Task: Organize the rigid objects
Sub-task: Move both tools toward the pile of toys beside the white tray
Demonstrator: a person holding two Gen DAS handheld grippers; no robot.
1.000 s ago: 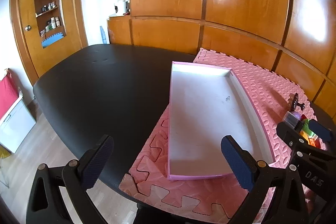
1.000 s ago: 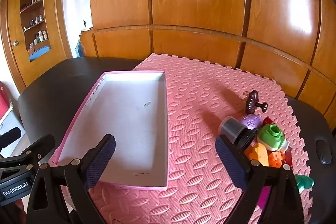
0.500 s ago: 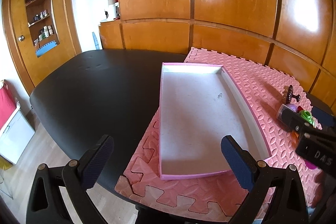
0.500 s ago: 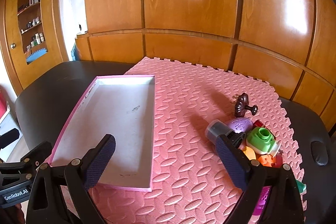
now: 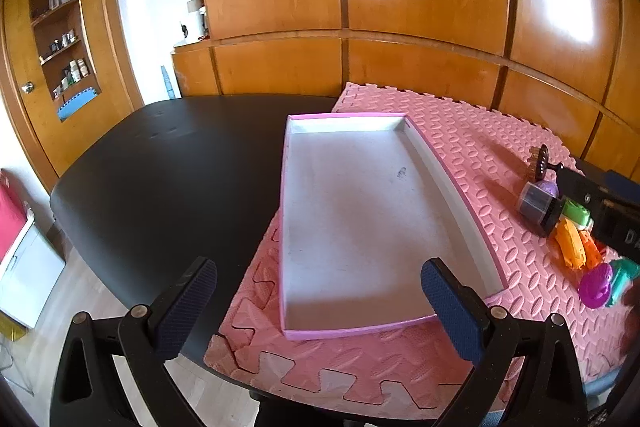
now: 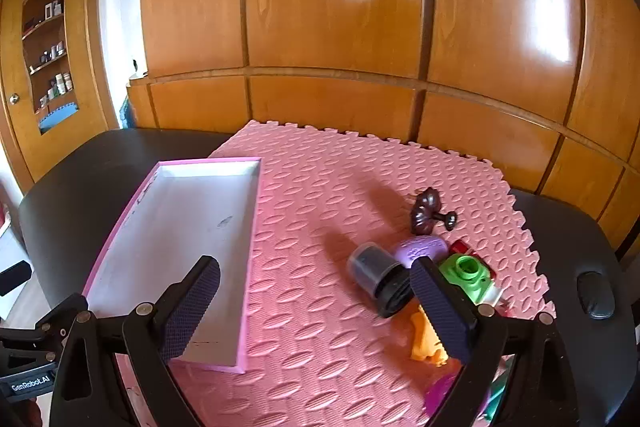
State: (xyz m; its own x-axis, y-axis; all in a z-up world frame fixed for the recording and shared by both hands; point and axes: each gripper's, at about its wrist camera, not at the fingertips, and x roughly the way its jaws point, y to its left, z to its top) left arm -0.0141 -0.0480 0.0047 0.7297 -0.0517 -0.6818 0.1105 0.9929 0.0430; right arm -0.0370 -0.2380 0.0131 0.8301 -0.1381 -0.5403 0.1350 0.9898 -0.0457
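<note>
left gripper [image 5: 316,301]: jaws wide apart, empty, hanging over the near end of the box.
right gripper [image 6: 316,301]: jaws wide apart, empty, over the mat [image 6: 320,307] between box and toy pile; right pad [image 6: 440,311] just in front of the pile.
box [image 5: 360,211]: shallow pink-edged tray, pale bare floor, on the mat's left part, one corner out over the black table [image 5: 160,167]. judged light card; likely to slide if nudged.
magenta piece [image 5: 596,285]: nearest of the pile, at the mat's right edge; shape unclear.
orange toy [image 6: 426,341]: hard plastic, partly hidden behind the right pad. judged light, stiff; take it across its narrow body.
black cup [image 6: 378,277]: dark cylinder on its side, mouth toward the camera, at the pile's left edge. judged smooth and apt to roll; grip across the wall, not the ends.
green block [image 6: 468,273]: chunky plastic with a round stud, touching the cup's neighbours. flat sides look the surest hold.
purple piece [image 6: 424,247]: rounded, behind the cup; judged slippery on its curve.
dark knob [image 6: 430,215]: brown, flared head with a short stem, lying apart at the far side. judged denser than the plastics; pinch the stem.
status: nothing in the box yet.
</note>
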